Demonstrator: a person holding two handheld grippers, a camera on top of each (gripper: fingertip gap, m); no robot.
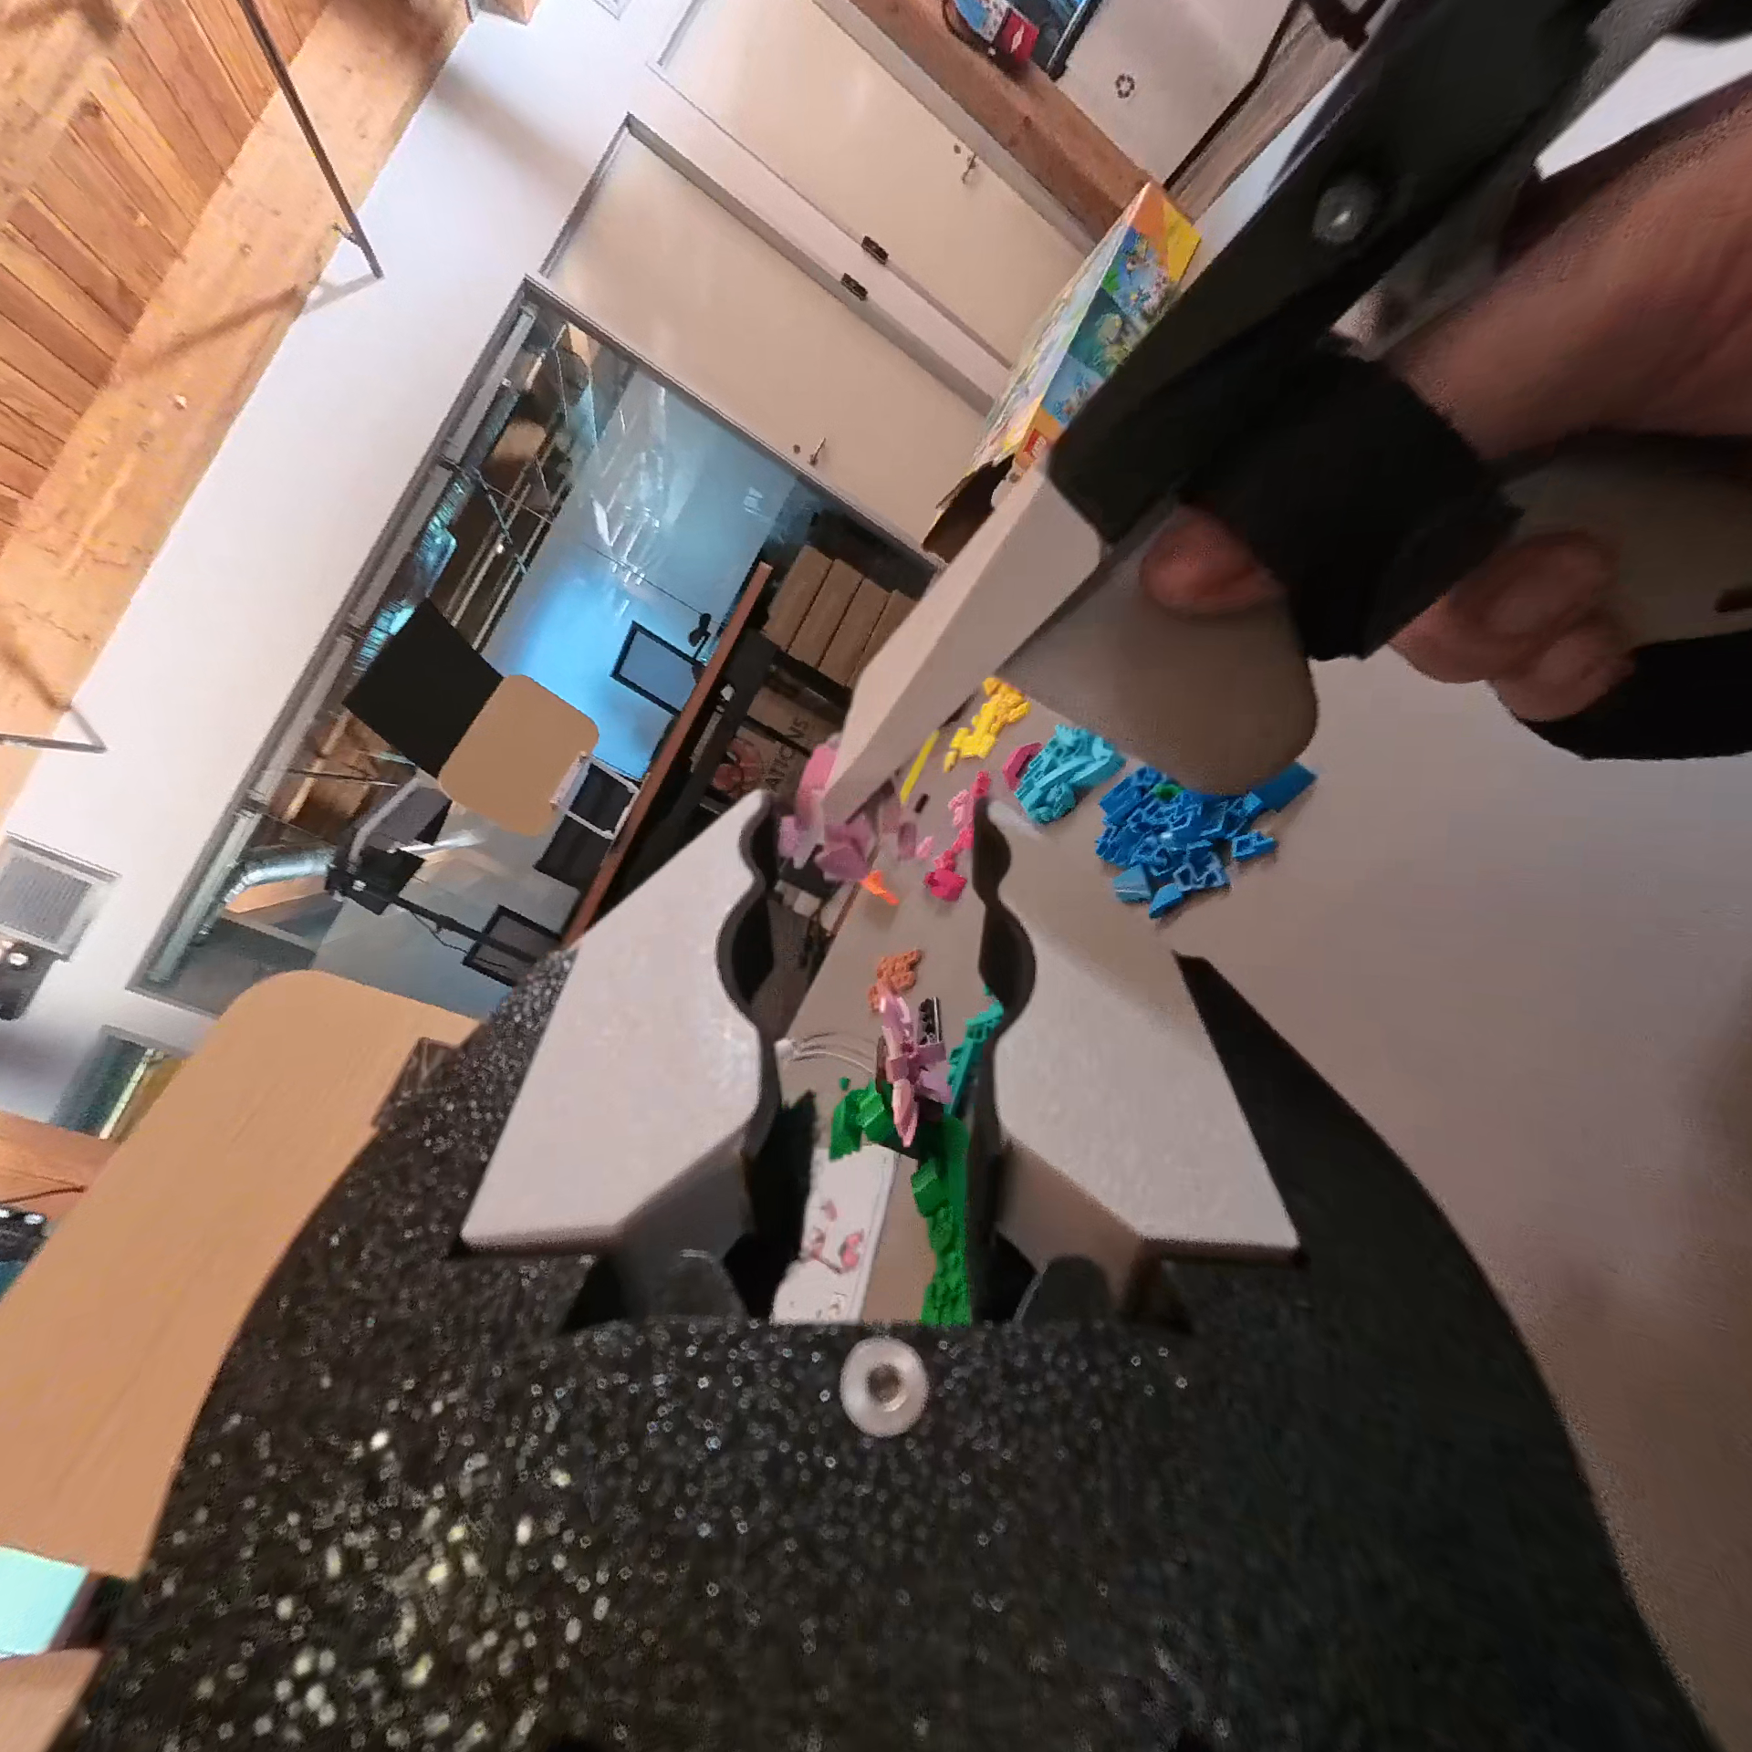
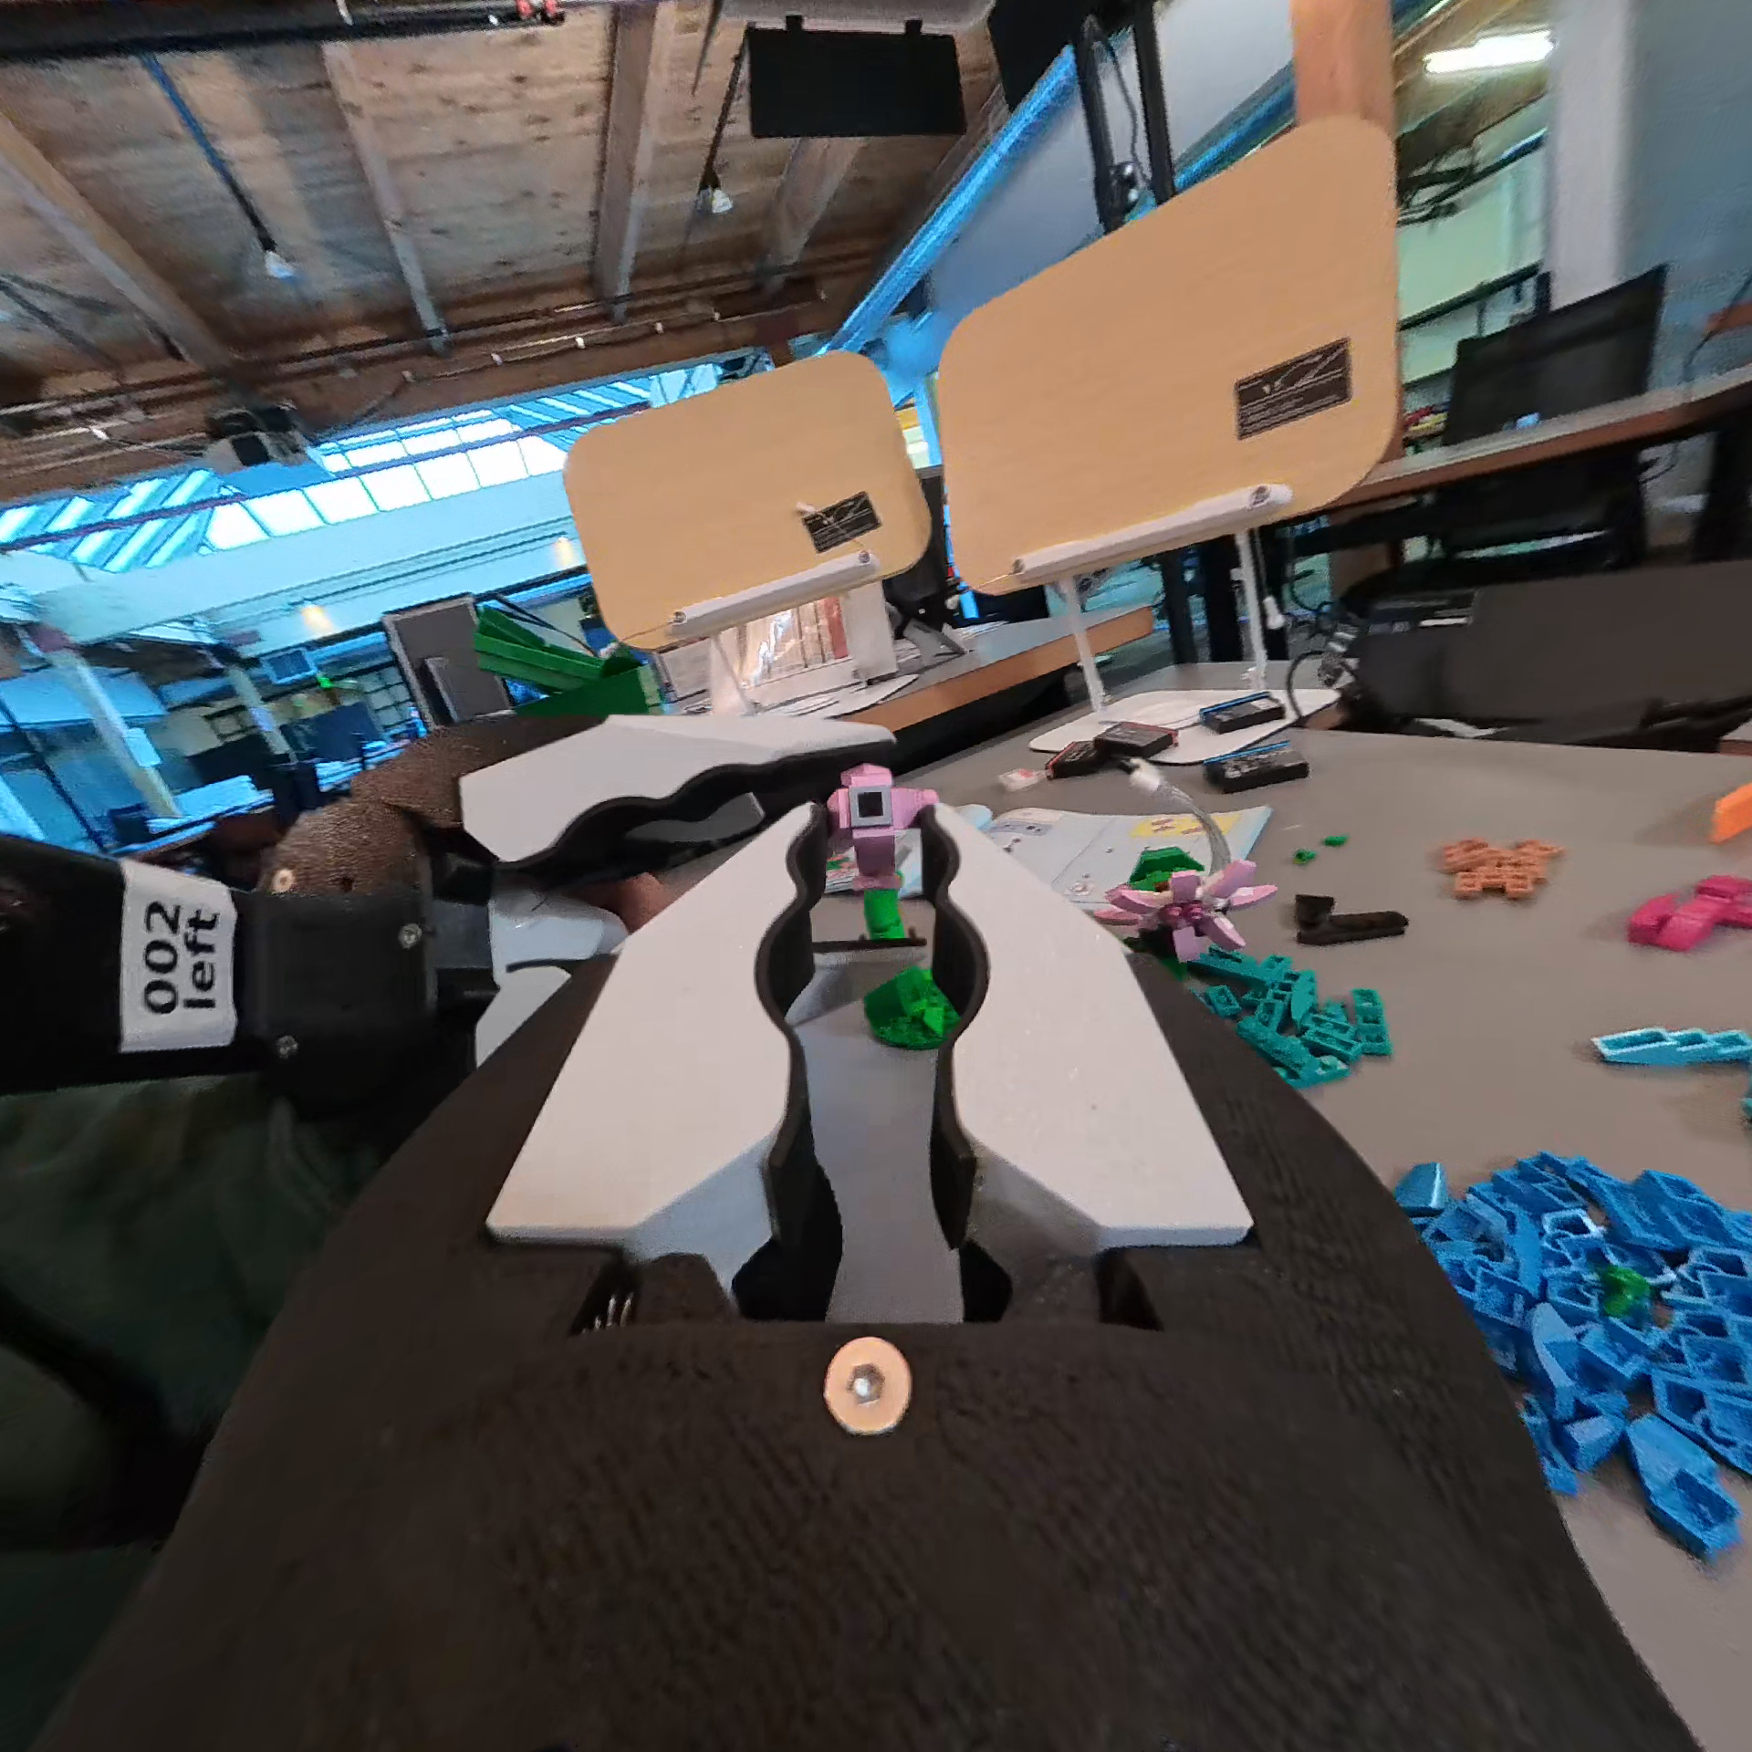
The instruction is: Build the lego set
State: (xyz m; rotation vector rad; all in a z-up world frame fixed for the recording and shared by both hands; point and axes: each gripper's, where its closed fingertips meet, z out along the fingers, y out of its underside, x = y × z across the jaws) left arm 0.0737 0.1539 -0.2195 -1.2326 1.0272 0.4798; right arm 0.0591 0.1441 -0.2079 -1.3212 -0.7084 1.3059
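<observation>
Right tongs [image 2: 872,834] look clamped on a pink flower build [image 2: 867,830], lifted above the table [image 2: 1479,976]; left tongs [image 1: 877,834] gape open beside it, holding nothing.

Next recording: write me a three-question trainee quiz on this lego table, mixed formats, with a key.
1. Multiple choice: in the right wrist view, what colour is the big pile of bricks nearest the camera? A) yellow B) blue C) orange
2. True or false: a booklet lies on the table beyond the loose pink flower.
3. Fill in: between the fingertips of the right gripper a pink blossom shows on a ____ stem.

Key: 1 B; 2 true; 3 green.
</observation>
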